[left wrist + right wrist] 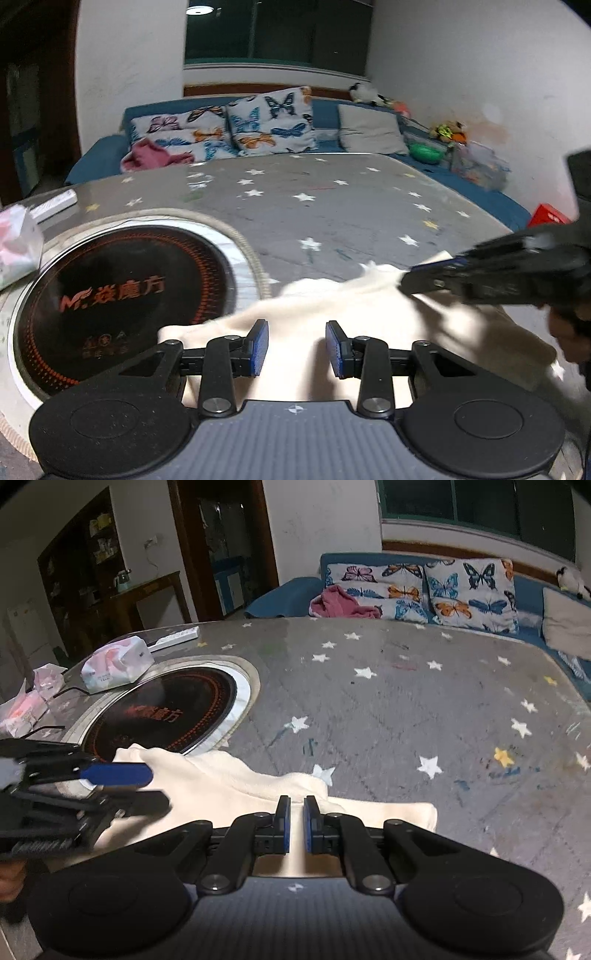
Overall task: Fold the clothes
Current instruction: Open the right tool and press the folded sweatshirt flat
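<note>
Cream garment [236,786] lies on the star-patterned tabletop [406,701] beside the inset cooker. Left tongs [297,349] released above it; right tongs [296,825] nearly closed, grasp uncertain. Fold beginning; next needs an edge pinched.

Open tabletop [406,709] beyond; tissue pack [116,664] left.

cream garment [236,786]: 1 | induction hob [166,712]: 1 | butterfly cushions [469,590]: 2 | grey cushion [369,127]: 1 | pink cloth [341,602]: 1 | tissue packs [116,664]: 3 | tongs: 2
</note>
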`<move>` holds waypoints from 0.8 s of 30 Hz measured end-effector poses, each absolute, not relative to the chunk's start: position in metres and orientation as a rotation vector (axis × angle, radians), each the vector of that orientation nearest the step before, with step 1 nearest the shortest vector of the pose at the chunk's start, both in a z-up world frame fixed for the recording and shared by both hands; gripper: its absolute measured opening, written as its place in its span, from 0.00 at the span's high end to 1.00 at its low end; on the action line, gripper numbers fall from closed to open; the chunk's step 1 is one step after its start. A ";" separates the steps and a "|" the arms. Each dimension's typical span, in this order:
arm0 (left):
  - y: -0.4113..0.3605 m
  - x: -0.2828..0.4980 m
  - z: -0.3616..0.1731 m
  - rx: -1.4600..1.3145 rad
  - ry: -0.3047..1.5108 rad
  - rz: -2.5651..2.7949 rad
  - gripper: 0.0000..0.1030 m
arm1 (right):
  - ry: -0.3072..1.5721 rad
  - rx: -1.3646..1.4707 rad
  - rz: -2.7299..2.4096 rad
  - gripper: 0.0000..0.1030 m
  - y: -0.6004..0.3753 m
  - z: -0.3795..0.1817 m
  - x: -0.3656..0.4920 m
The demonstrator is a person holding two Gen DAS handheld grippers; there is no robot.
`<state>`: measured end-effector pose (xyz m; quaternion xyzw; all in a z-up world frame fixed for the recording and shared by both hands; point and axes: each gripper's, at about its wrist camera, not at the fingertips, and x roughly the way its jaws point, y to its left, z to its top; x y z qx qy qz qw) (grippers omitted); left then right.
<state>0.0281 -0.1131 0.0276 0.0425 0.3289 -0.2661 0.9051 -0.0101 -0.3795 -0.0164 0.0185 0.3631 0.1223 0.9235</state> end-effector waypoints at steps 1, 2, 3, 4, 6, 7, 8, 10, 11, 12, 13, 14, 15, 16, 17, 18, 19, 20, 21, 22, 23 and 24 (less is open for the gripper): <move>-0.110 0.029 0.025 0.080 0.688 -0.541 0.64 | 0.742 0.033 0.254 0.86 -0.378 -0.016 -0.011; -0.108 0.032 0.022 0.071 0.700 -0.533 0.64 | 0.742 0.030 0.256 0.85 -0.378 -0.016 -0.012; -0.107 0.036 0.020 0.061 0.713 -0.524 0.64 | 0.748 0.027 0.254 0.85 -0.377 -0.018 -0.011; -0.106 0.038 0.019 0.055 0.718 -0.520 0.64 | 0.755 0.024 0.253 0.85 -0.376 -0.020 -0.009; -0.104 0.040 0.020 0.048 0.717 -0.516 0.64 | 0.754 0.021 0.249 0.85 -0.375 -0.021 -0.010; -0.102 0.040 0.022 0.046 0.715 -0.513 0.64 | 0.753 0.020 0.247 0.85 -0.375 -0.021 -0.010; -0.100 0.040 0.024 0.046 0.711 -0.509 0.64 | 0.748 0.011 0.246 0.85 -0.373 -0.019 -0.012; -0.096 0.040 0.027 0.041 0.697 -0.499 0.63 | 0.736 -0.008 0.246 0.84 -0.370 -0.014 -0.017; -0.093 0.039 0.029 0.035 0.691 -0.491 0.63 | 0.730 -0.014 0.248 0.83 -0.369 -0.012 -0.020; -0.088 0.038 0.032 0.029 0.685 -0.481 0.62 | 0.724 -0.020 0.251 0.79 -0.367 -0.010 -0.023; -0.083 0.037 0.034 0.022 0.681 -0.468 0.62 | 0.718 -0.025 0.257 0.73 -0.365 -0.007 -0.027; -0.078 0.036 0.036 0.016 0.679 -0.456 0.61 | 0.711 -0.035 0.266 0.70 -0.362 -0.005 -0.033; -0.073 0.034 0.037 0.010 0.678 -0.445 0.60 | 0.703 -0.046 0.276 0.67 -0.358 -0.002 -0.038; -0.069 0.031 0.038 0.007 0.677 -0.440 0.57 | 0.696 -0.058 0.287 0.67 -0.353 -0.001 -0.044; -0.066 0.027 0.037 0.006 0.677 -0.438 0.55 | 0.693 -0.068 0.302 0.67 -0.349 0.000 -0.049; -0.063 0.024 0.037 0.005 0.676 -0.435 0.54 | 0.692 -0.074 0.317 0.67 -0.344 0.001 -0.053; -0.060 0.020 0.037 0.004 0.676 -0.433 0.54 | 0.691 -0.080 0.332 0.64 -0.340 0.001 -0.058; -0.057 0.016 0.037 0.002 0.675 -0.431 0.54 | 0.689 -0.096 0.344 0.63 -0.335 0.001 -0.063; -0.054 0.012 0.037 0.001 0.675 -0.429 0.52 | 0.687 -0.112 0.356 0.63 -0.329 0.000 -0.068; -0.051 0.008 0.037 0.000 0.674 -0.427 0.52 | 0.685 -0.129 0.367 0.63 -0.323 -0.001 -0.074; -0.048 0.004 0.037 -0.001 0.674 -0.424 0.52 | 0.682 -0.145 0.370 0.63 -0.319 -0.002 -0.079; -0.045 0.000 0.037 -0.002 0.673 -0.422 0.52 | 0.678 -0.161 0.373 0.63 -0.315 -0.003 -0.083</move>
